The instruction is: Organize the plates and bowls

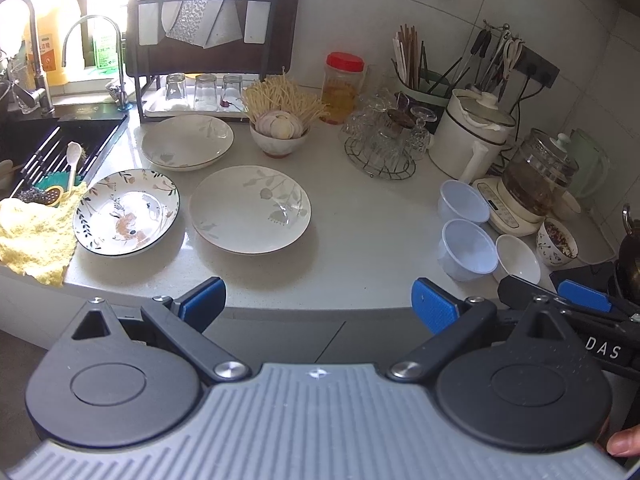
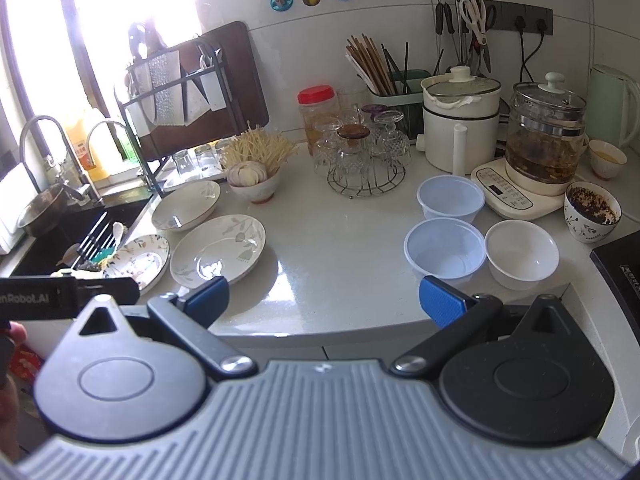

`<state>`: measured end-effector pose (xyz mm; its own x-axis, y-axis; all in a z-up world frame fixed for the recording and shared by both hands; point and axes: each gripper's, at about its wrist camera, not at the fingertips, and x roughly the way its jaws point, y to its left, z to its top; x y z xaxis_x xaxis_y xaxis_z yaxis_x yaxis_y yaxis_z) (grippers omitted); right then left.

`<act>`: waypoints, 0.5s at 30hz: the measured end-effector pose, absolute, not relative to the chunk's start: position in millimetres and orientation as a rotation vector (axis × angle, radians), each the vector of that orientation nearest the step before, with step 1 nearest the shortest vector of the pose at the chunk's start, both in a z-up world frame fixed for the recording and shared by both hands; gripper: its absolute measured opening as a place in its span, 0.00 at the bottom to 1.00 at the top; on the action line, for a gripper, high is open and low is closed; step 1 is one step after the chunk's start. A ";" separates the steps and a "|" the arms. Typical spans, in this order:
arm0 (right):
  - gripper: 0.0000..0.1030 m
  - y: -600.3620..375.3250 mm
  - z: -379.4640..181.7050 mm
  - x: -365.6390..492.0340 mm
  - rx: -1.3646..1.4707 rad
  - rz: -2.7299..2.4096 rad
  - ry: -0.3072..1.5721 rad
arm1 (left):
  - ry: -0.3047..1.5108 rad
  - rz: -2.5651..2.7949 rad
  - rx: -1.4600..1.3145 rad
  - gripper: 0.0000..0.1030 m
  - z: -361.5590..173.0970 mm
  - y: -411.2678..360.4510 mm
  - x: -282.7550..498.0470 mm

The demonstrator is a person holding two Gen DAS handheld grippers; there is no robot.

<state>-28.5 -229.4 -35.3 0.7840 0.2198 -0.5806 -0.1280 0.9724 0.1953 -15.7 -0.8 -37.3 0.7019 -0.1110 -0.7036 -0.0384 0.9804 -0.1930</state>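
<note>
Two grippers hang side by side at the front edge of the white countertop (image 1: 360,248), both with blue-padded jaws spread wide and nothing between them. The left gripper (image 1: 319,305) faces the plates; the right gripper (image 2: 324,300) faces the bowls.

Nearest the left gripper lies a white plate with grey leaves (image 1: 250,210), flat on the counter. Just beside it, toward the sink (image 1: 60,140), sits a dark-rimmed floral plate (image 1: 126,212), its edge resting over a yellow cloth (image 1: 36,236). Behind these two lies a second leaf-patterned plate (image 1: 187,143), apart from them.

Just ahead of the right gripper stand two translucent plastic bowls (image 2: 445,249) — one behind the other — and a small white bowl (image 2: 521,252) touching the nearer one. Further right stands a patterned bowl (image 2: 592,214) holding dark contents.

At the back, a bowl of garlic (image 1: 280,134) stands before a bundle of noodles (image 1: 280,98), with upturned glasses on a wire rack (image 1: 380,140) beside it.
</note>
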 end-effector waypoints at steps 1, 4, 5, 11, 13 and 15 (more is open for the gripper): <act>1.00 -227.8 -35.0 -27.3 0.153 0.184 0.639 | 0.793 -0.048 -0.195 0.98 -38.0 1.2 -11.3; 1.00 -223.0 -34.2 -21.1 0.162 0.184 0.636 | 0.796 -0.060 -0.188 0.98 -36.1 7.4 3.9; 1.00 -222.1 -33.2 -19.3 0.163 0.178 0.633 | 0.792 -0.071 -0.187 0.98 -34.2 9.7 8.0; 1.00 -209.2 -32.2 -2.1 0.167 0.161 0.637 | 0.794 -0.110 -0.160 0.98 -32.8 22.3 32.7; 1.00 -204.6 -32.5 3.0 0.189 0.158 0.630 | 0.793 -0.116 -0.154 0.98 -33.7 29.7 40.6; 1.00 -198.1 -32.4 7.2 0.201 0.156 0.623 | 0.796 -0.118 -0.154 0.98 -34.5 38.6 48.4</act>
